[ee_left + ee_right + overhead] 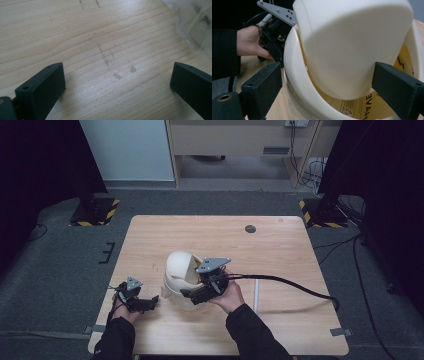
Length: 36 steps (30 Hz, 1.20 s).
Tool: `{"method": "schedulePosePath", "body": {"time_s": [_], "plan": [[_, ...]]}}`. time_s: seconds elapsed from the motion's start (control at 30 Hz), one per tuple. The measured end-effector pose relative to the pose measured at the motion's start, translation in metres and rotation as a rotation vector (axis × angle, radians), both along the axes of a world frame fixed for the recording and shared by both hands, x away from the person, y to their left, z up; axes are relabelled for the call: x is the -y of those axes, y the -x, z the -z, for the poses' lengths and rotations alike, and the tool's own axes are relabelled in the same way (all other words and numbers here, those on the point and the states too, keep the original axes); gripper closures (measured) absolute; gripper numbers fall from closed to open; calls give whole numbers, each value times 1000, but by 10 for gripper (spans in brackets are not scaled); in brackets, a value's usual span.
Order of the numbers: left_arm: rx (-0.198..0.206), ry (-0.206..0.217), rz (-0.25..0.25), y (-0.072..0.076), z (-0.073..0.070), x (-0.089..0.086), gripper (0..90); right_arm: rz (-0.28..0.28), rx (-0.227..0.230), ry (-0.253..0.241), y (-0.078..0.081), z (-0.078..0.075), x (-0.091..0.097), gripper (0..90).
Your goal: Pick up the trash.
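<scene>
A cream bowl (181, 264) (352, 45) leans tilted inside a wider white tub (171, 287) (293, 75) with a yellow printed lining, at the middle of the wooden table (280, 250). My right gripper (189, 295) (329, 75) is at the tub's right side. Its jaws stand wide apart on either side of the tilted bowl and do not press on it. My left gripper (150, 301) (117, 75) rests low over bare wood left of the tub, open, with nothing between its jaws. In the right gripper view the other hand (252, 42) holds that gripper behind the tub.
Crinkled clear plastic (195, 27) lies by the tub's base. A thin white stick (256, 295) lies right of my right hand, beside the black cable (295, 285). A round dark cap (250, 228) sits in the far tabletop. Black stands flank the table's far corners.
</scene>
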<state>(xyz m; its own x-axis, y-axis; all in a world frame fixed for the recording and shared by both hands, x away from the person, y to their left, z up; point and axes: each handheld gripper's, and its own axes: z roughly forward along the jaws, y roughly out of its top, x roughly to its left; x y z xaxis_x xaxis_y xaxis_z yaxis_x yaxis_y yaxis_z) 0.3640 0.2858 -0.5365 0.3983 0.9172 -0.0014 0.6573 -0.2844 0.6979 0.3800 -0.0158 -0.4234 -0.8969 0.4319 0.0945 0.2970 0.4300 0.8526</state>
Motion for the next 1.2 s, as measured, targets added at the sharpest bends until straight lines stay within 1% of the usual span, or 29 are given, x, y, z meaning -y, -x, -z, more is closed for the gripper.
{"method": "schedulePosePath", "body": {"time_s": [0.17, 0.2, 0.43, 0.57, 0.6, 0.63, 0.67, 0.7, 0.73, 0.77, 0.83, 0.87, 0.9, 0.93, 0.97, 1.0, 1.03, 1.1, 1.13, 1.2], "plan": [[0, 0, 0, 0, 0, 0, 0, -5, -9, 6, -1, 3, -2, 99], [0, 0, 0, 0, 0, 0, 0, -4, -21, 5, -1, 4, -3, 102], [0, 0, 0, 0, 0, 0, 0, -9, -34, 1, -2, 5, -4, 110], [0, 0, 0, 0, 0, 0, 0, -3, -27, -5, -1, 2, -2, 113], [0, 0, -1, 0, 0, 0, 0, 2, -12, -16, 0, -4, 2, 114], [0, 0, 0, 0, 0, 0, 0, 4, -7, -23, 1, -9, 5, 114], [0, 0, 0, 0, 0, 0, 0, 4, -7, -23, 1, -9, 5, 114], [0, -1, 0, 0, 0, 0, 0, 11, 13, -41, 3, -20, 12, 114], [0, -1, 0, 0, 0, 0, 0, 11, 13, -41, 3, -20, 12, 114], [0, 0, 0, 0, 0, 0, 0, 22, 36, -53, 4, -32, 21, 112], [0, 0, 0, 0, 0, 0, 0, 44, 64, -54, 5, -44, 31, 109], [0, 0, 0, 0, 0, 0, 0, 57, 74, -64, 4, -49, 38, 110], [0, 0, 0, 0, 0, 0, 0, 57, 74, -64, 4, -49, 38, 110], [0, 0, -1, 0, 0, 0, 0, 74, 72, -81, 3, -53, 45, 112], [0, 0, 0, 0, 0, 0, 0, 107, 72, -99, 1, -57, 57, 112], [0, 0, -1, 0, 0, 0, 0, 142, 74, -112, 0, -59, 71, 112], [0, 0, 0, 0, 0, 0, 0, 158, 76, -118, -1, -59, 77, 111], [0, -1, 0, 0, 0, 0, 0, 204, 70, -123, -2, -58, 96, 101], [0, -1, 0, 0, 0, 0, 0, 222, 67, -123, -2, -57, 104, 98], [0, -1, 0, 0, 0, 0, 0, 251, 57, -109, -1, -51, 118, 90]]}}
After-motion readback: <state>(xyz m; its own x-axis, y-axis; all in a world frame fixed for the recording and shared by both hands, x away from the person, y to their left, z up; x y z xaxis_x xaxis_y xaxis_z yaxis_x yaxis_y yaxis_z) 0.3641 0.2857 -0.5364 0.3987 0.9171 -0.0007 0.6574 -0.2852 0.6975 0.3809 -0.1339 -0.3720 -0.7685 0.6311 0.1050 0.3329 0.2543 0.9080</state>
